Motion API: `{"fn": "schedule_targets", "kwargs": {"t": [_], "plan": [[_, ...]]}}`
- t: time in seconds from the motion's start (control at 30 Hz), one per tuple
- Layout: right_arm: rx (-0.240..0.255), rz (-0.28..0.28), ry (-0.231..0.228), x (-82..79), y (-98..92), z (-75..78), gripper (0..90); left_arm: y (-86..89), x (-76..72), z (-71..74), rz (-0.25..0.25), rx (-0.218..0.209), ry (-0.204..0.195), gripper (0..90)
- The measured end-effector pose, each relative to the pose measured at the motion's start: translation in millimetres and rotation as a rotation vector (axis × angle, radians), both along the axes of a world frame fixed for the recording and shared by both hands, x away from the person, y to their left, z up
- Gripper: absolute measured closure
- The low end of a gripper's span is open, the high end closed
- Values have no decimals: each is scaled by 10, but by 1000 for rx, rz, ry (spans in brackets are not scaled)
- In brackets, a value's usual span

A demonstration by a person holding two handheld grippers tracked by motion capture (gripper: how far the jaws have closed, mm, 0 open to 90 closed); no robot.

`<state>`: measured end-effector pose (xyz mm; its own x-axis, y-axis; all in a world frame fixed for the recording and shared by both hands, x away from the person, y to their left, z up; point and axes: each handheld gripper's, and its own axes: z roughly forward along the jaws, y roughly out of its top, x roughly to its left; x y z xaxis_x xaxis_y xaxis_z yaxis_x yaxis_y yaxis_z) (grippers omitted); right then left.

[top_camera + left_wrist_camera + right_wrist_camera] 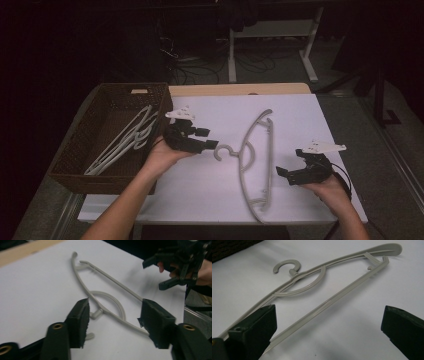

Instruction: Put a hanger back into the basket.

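The grey plastic hanger (pixel 255 160), judged light, stiff and slippery, is laid flat on the white table (pixel 300 115), best taken at its hook by the left gripper (pixel 207 142), whose jaws, like those of the right gripper (pixel 290 170), are held apart.

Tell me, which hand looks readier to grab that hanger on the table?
Left, probably. The left claw sits right at the hook of the hanger, jaws apart around it. The right claw waits open beside the bar.
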<state>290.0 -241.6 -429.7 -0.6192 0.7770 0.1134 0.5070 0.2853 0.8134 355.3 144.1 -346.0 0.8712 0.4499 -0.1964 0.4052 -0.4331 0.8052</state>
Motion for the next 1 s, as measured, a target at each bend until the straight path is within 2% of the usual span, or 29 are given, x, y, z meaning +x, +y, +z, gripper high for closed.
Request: {"fn": "schedule_targets", "kwargs": {"t": [0.03, 0.23, 0.43, 0.63, 0.77, 0.83, 0.9, 1.0], "plan": [[0, 0, 0, 0, 0, 0, 2, -52, -1, -52, -9, 8, 9, 431], [0, -2, 6, -2, 8, -2, 2, -352, 7, -403, -44, 60, 58, 697], [-1, -2, 7, 4, 4, -7, 2, -646, -44, -685, -98, 97, 100, 895], [1, -4, 8, 4, -9, -10, 2, -951, -193, -884, -160, 141, 112, 900], [-1, -1, 8, 5, -5, -13, 2, -1095, -226, -1003, -174, 181, 113, 900], [-1, 0, 9, 3, -6, -13, 2, -1125, -225, -1053, -175, 217, 102, 900], [0, -1, 9, 4, -9, -14, 2, -1123, -222, -1061, -174, 210, 103, 900], [0, -3, 11, 7, -15, -19, 2, -1107, -228, -1041, -159, 242, 83, 900]]}}
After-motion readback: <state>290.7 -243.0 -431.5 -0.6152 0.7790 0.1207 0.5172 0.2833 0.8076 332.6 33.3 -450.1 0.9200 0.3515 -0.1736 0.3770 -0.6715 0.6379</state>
